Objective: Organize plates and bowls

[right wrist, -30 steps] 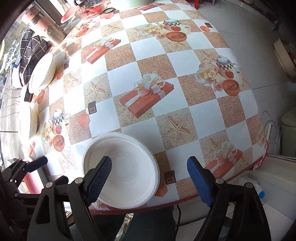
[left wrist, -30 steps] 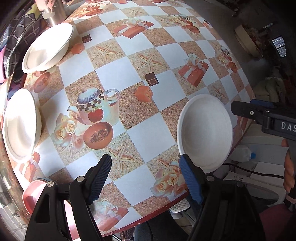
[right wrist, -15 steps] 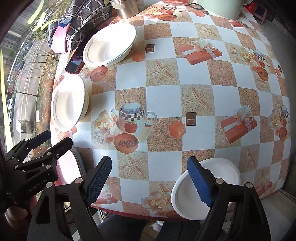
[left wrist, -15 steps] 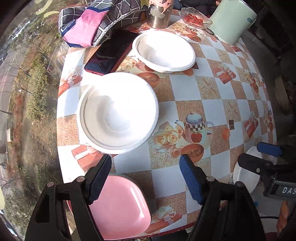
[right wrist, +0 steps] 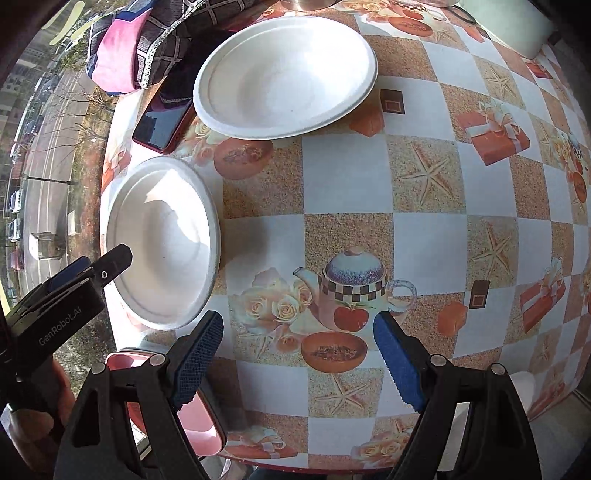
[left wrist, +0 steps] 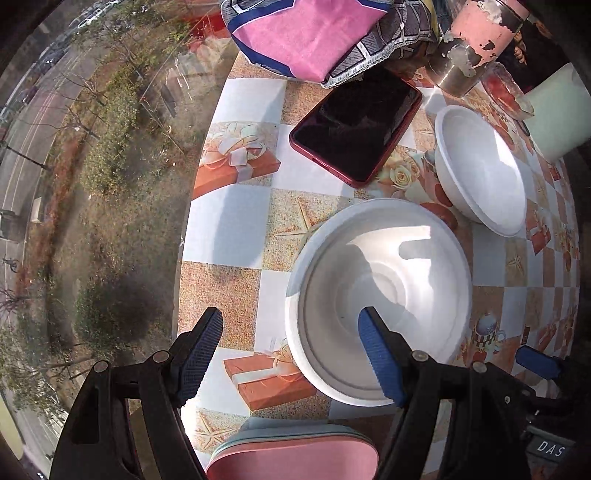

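Note:
Two white paper bowls sit on the patterned table. The near bowl (left wrist: 380, 295) (right wrist: 162, 240) lies by the table's left edge. The far bowl (left wrist: 480, 170) (right wrist: 284, 74) stands beyond it. A pink plate (left wrist: 295, 458) (right wrist: 199, 424) lies at the near edge. My left gripper (left wrist: 291, 350) is open, its right finger over the near bowl's inside and its left finger outside the rim. It also shows in the right wrist view (right wrist: 74, 280). My right gripper (right wrist: 295, 362) is open and empty above the teapot print.
A red phone (left wrist: 354, 125) lies behind the near bowl. A pink and checked cloth (left wrist: 317, 33), a metal cup (left wrist: 476, 40) and a pale green container (left wrist: 557, 114) stand at the back. Another white dish (right wrist: 524, 387) sits at the right edge. The table edge (left wrist: 184, 258) drops off left.
Both grippers have swung left across the table toward the two bowls. The left gripper has come down close over the near bowl's rim. Both stay open.

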`<state>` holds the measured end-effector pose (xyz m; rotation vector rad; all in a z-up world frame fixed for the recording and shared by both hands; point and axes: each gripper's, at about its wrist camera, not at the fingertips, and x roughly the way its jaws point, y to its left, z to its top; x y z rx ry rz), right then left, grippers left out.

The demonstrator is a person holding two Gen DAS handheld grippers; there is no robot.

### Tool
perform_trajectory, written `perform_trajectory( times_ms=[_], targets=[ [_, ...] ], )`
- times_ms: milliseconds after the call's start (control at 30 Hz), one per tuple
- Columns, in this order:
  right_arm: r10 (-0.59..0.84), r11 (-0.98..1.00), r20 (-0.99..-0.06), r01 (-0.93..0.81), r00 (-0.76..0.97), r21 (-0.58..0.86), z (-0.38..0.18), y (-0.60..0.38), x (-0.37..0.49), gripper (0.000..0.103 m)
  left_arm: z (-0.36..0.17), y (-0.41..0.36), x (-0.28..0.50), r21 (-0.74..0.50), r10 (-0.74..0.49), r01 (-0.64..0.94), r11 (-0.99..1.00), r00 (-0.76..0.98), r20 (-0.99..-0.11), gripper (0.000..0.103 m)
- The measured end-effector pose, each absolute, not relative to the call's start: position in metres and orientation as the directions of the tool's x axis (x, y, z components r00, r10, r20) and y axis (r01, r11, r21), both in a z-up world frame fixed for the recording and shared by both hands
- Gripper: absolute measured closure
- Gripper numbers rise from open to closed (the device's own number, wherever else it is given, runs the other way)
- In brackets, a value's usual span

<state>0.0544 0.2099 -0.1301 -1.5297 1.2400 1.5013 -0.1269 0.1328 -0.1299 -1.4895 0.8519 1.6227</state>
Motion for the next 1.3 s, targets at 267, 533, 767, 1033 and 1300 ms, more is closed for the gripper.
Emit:
perform_trajectory(
  times_ms=[267,533,767,1033,1300],
  targets=[
    [-0.167,-0.364,-0.981,-0.919,-0.094,0.150,-0.154,0.224,0.021,0.018,-0.153,0.147,-0.134,-0.004,0.063,-0.886,-0.463,-0.029,-0.998,0.024],
    [-0.180,-0.409,-0.980,-0.900,-0.084,0.153,-0.172,0.223,0.003,0.043,-0.166,0.144,-0.134,0.019,0.021,-0.902,-0.432,-0.032,-0.999,0.026],
    [-0.242,-0.399,-0.956,-0.882,-0.164,0.252,-0.174,0.217,0.005,0.087,-0.159,0.147,-0.118,-0.054,0.054,-0.920,-0.389,0.035,-0.998,0.068],
    [-0.278,-0.338,-0.948,-0.908,-0.156,0.249,-0.175,0.209,0.071,0.087,-0.158,0.141,-0.066,-0.057,0.031,-0.952,-0.299,0.050,-0.998,0.068],
    [-0.307,-0.281,-0.947,-0.941,-0.098,0.189,-0.174,0.182,0.148,0.086,-0.157,0.116,0.011,-0.055,-0.023,-0.982,-0.179,0.060,-0.998,0.068]
  ],
)
